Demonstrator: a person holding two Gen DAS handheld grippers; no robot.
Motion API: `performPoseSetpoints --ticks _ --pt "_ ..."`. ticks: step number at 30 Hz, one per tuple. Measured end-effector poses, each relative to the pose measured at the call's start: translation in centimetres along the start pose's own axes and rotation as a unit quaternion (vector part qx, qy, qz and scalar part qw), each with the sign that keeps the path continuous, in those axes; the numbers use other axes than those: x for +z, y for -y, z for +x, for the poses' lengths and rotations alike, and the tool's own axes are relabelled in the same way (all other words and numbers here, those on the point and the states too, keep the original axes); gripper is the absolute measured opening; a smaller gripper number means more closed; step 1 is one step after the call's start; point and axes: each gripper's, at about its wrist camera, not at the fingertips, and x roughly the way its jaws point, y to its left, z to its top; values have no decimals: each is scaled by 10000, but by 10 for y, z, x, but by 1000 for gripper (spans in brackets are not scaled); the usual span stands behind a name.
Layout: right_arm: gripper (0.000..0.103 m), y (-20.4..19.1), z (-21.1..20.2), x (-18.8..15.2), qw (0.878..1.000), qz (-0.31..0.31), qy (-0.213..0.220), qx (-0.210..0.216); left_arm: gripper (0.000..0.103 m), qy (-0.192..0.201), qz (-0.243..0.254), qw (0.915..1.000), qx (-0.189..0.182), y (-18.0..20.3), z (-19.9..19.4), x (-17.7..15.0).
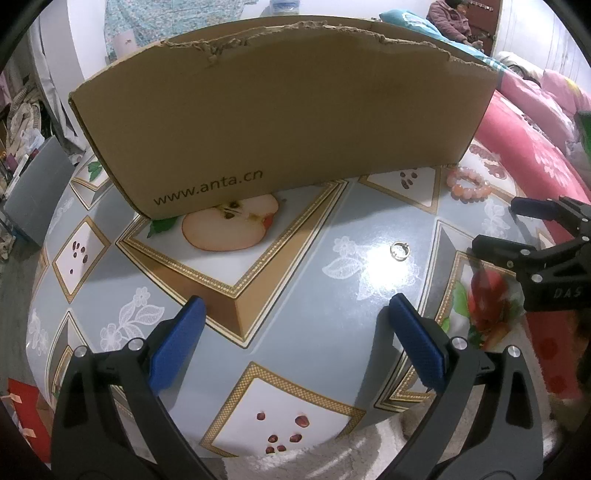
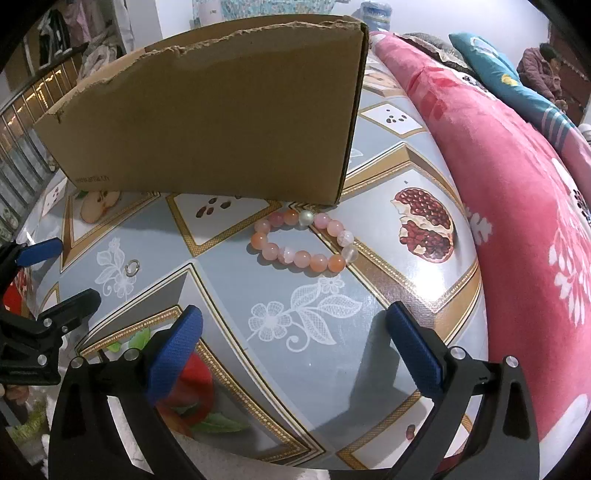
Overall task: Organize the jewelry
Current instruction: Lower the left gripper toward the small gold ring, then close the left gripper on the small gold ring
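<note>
A bead bracelet [image 2: 303,240] of pink and orange beads lies flat on the counter [image 2: 332,332], just in front of the right near corner of a cardboard box [image 2: 207,118]; in the left wrist view the same bracelet [image 1: 468,184] sits at the far right, beside the box [image 1: 280,122]. A small silver ring [image 1: 400,251] lies by itself on the grey part of the patterned counter [image 1: 295,288], well apart from the bracelet and to its left; the right wrist view shows the ring [image 2: 132,268] on a white flower print.

The box stands upright on the far side of the counter, its top edge torn and ragged, with "www.anta.cn" printed low on its front. Its inside is hidden from both cameras.

The left gripper [image 1: 295,310] hangs over the near edge of the counter, its blue-padded fingers [image 1: 177,343] spread wide and holding nothing; the ring lies ahead of its right finger. The right gripper [image 2: 293,317] is likewise spread wide and empty, with the bracelet ahead between its fingers [image 2: 415,343] but well clear of them. Each gripper shows at the edge of the other's view.

A pink flowered blanket [image 2: 517,206] lies along the counter's right side. A seated person [image 1: 452,18] is far off in the background.
</note>
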Motion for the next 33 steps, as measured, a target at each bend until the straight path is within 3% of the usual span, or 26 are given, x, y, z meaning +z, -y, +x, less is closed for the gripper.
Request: performPoseSetpoints --ticks 3,9,14,23,33 --pt "97 0 -1 -2 10000 -3 68 2 96 157 28 9998 -110 0 -6 -2" --pt "97 0 -2 -6 9997 -28 233 21 92 744 322 9943 -690 14 -28 -1" --pt "97 0 -4 -9 9994 -75 337 57 65 801 606 9893 -1059 28 -30 6" --pt "97 -1 -4 -11 9991 -106 400 79 31 634 707 9889 -1141 33 -14 15" --pt "97 -1 -5 -11 9990 -115 416 85 26 494 938 9908 -846 44 -8 15"
